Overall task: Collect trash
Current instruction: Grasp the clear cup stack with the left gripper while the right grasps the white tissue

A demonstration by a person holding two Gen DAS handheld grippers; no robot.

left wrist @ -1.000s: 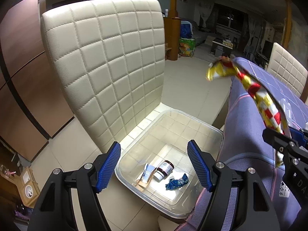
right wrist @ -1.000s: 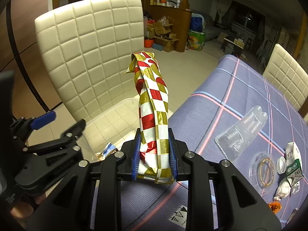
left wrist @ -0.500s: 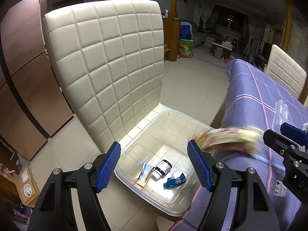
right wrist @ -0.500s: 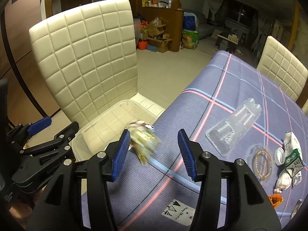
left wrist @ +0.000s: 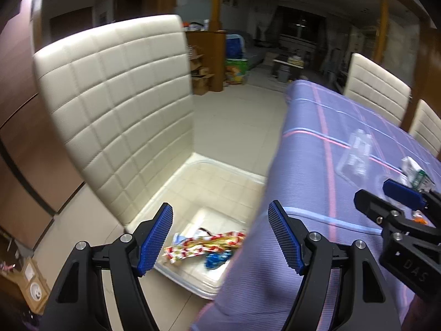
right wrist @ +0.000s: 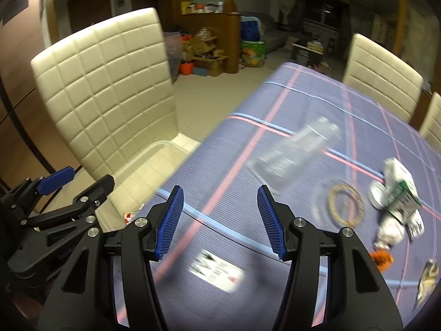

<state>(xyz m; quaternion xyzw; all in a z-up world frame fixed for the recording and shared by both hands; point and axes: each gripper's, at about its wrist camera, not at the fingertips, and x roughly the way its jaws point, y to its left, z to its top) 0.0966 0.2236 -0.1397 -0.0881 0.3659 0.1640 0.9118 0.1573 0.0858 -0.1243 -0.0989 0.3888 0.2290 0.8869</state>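
Lying in the clear plastic bin (left wrist: 234,171) below and between the left gripper's (left wrist: 220,237) wide, empty jaws is the red-and-gold checkered wrapper (left wrist: 204,245). The right gripper (right wrist: 220,220) is spread, nothing between, over the purple tablecloth (right wrist: 275,248); clear cups (right wrist: 297,151) lie ahead.

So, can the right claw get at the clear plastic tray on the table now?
Probably yes: the right claw is open and empty, and nothing stands between it and the clear plastic tray ahead.
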